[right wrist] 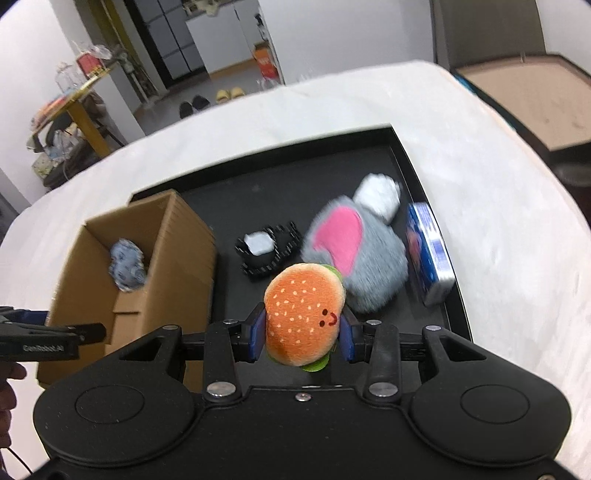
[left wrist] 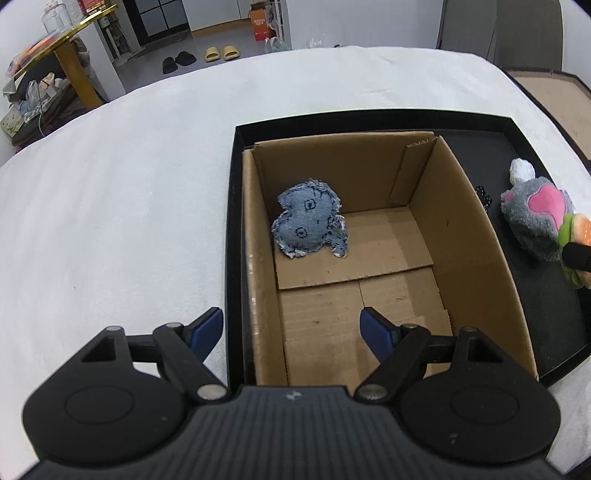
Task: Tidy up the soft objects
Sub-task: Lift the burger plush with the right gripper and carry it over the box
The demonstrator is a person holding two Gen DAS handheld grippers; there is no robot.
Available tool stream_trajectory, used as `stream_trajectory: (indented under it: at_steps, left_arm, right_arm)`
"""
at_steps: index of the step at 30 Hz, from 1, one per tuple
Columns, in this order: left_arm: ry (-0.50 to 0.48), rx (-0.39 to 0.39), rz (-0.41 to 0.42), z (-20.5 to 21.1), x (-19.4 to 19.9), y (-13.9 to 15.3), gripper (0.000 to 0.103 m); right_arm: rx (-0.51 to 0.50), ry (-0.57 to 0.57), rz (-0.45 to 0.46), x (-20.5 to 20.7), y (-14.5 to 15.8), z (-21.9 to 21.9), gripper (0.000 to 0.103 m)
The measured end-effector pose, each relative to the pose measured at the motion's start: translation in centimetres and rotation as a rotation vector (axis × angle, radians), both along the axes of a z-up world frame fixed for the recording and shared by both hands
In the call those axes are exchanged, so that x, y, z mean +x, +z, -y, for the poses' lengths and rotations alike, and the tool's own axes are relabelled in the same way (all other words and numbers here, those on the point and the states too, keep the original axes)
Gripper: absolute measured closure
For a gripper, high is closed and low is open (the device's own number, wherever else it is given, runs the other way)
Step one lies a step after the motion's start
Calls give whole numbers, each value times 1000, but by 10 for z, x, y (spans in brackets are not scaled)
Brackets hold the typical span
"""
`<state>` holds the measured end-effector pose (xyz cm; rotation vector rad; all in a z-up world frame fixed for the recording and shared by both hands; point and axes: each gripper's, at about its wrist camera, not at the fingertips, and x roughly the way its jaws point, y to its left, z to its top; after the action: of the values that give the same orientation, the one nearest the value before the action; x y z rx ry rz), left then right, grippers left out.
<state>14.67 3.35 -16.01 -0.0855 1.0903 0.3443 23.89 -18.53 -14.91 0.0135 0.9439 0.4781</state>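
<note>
Beyond the white-covered table (left wrist: 110, 206) we see yellow slippers (left wrist: 221, 53) beside black slippers (left wrist: 177, 61), an orange box (left wrist: 260, 22) farther back, and a gold-edged side table (left wrist: 70, 55) left.

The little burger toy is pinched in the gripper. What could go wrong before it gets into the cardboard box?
1. The burger plush is squeezed only at its sides by the right gripper, so the soft toy might slip out.
2. The cardboard box has tall walls; carried too low, the burger could bump the rim.
3. The left gripper hangs open over the box's near end, so the two grippers could collide there. The denim toy already lies inside.
</note>
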Motion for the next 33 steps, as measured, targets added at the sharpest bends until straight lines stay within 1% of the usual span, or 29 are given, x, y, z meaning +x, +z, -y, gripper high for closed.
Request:
stream_trajectory:
  at_steps: [3, 14, 17, 22, 25, 28, 31, 33]
  left_arm:
    - [9, -13, 15, -5, -4, 1, 23]
    - [10, -46, 83, -23, -19, 11, 23]
    - [7, -50, 122, -27, -24, 16, 23]
    - [10, -58, 165, -33, -31, 20, 24]
    - [-15, -62, 187, -34, -34, 21, 24]
    - [-45, -55, 201, -35, -39, 20, 27]
    - [-41, -92, 205, -41, -43, 16, 27]
    - [-34, -102, 215, -45, -45, 15, 30]
  right_arm:
    - [18, 15, 18, -2, 8, -6, 64]
    - [11, 67, 89, -11, 29, -36, 64]
    - [9, 80, 106, -13, 34, -44, 64]
    - [15, 113, 125, -16, 41, -58, 64]
    - [13, 138, 142, -21, 45, -67, 64]
    - [18, 159, 150, -23, 47, -78, 64]
    - [11, 183, 155, -24, 47, -90, 64]
    - [7, 195, 157, -25, 46, -96, 64]
